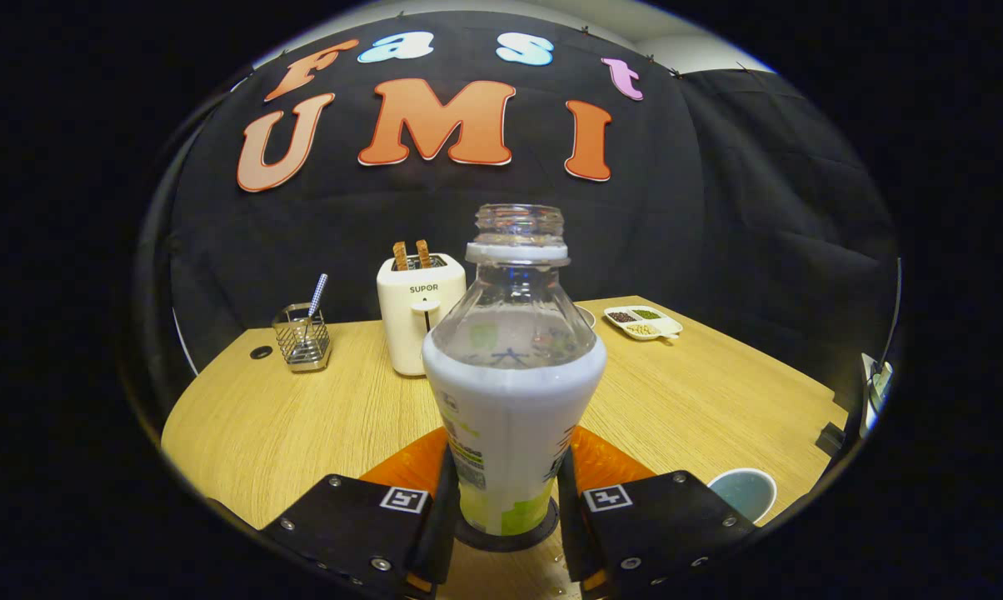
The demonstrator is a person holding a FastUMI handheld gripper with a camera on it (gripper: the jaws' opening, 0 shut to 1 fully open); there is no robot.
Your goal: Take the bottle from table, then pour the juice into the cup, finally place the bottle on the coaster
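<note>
A clear plastic bottle with no cap and a white-and-green label stands upright between my fingers. Pale milky liquid fills it up to its shoulder. Its base rests on a dark round coaster. My gripper is shut on the bottle, with a finger pressed against each side of the label. A light blue cup stands on the table just right of my right finger; I cannot make out what is in it.
On the wooden table beyond the bottle stand a white toaster with two toast slices, a wire holder with a utensil to its left, and a sectioned dish of grains at the far right.
</note>
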